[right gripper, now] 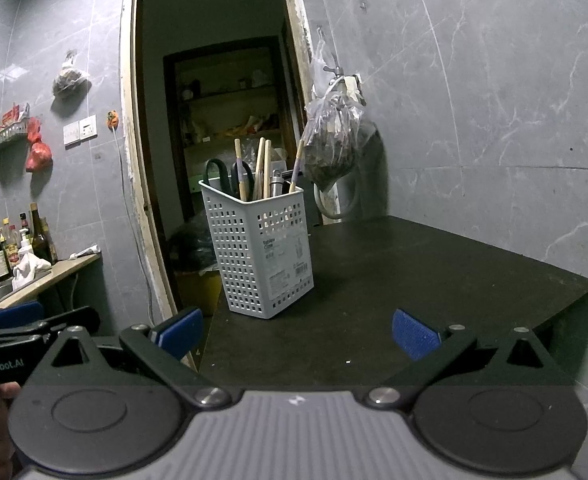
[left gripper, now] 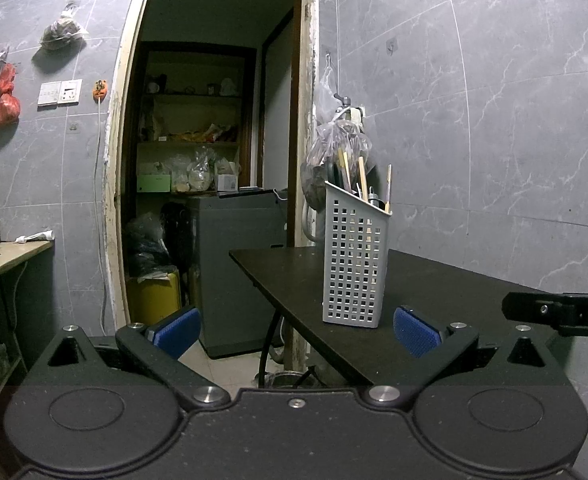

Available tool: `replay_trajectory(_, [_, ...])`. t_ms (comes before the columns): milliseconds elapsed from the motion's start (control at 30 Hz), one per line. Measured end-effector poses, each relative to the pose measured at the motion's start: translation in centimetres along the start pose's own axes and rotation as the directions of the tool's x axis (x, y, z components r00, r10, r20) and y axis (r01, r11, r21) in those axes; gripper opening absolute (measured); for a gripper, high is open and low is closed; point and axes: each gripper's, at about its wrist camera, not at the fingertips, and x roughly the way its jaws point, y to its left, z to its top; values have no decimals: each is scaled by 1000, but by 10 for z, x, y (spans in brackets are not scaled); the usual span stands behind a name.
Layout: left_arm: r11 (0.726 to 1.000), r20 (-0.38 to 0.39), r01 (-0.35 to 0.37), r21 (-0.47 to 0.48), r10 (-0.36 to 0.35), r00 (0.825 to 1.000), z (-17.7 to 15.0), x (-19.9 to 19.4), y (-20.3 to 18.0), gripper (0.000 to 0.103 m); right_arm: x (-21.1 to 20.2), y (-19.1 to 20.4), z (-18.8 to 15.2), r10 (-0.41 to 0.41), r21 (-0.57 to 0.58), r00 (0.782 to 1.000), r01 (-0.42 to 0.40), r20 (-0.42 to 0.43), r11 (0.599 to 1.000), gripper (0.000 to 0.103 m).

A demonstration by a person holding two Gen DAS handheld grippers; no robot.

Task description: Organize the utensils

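A grey perforated utensil basket (left gripper: 354, 264) stands upright on the black table (left gripper: 446, 292). It also shows in the right wrist view (right gripper: 261, 252). It holds wooden chopsticks (right gripper: 263, 168), black-handled scissors (right gripper: 241, 176) and a metal utensil (right gripper: 276, 184). My left gripper (left gripper: 297, 330) is open and empty, a short way in front of the basket. My right gripper (right gripper: 297, 334) is open and empty, over the table's near edge, facing the basket. The left gripper's side shows at the left of the right wrist view (right gripper: 21, 328).
A doorway (left gripper: 213, 160) behind the table opens onto storage shelves and a grey cabinet (left gripper: 233, 264). A plastic bag (right gripper: 334, 148) hangs on the tiled wall above the table's far edge. A counter with bottles (right gripper: 17, 248) stands to the left.
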Motion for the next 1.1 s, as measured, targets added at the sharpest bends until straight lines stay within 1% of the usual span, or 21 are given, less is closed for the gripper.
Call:
replay_trajectory(467, [1000, -29, 8, -8, -8, 1000, -5, 7, 5, 102, 5, -1, 0, -1, 3, 1000, 1, -19, 1000, 103])
replay_trajectory(767, [1000, -78, 2, -13, -3, 997, -5, 23, 7, 102, 19, -3, 0, 3, 12, 999, -2, -54, 1000, 103])
replay_trajectory(1100, [1000, -154, -4, -11, 2, 988, -8, 52, 8, 102, 40, -10, 0, 10, 36, 996, -7, -93, 999, 103])
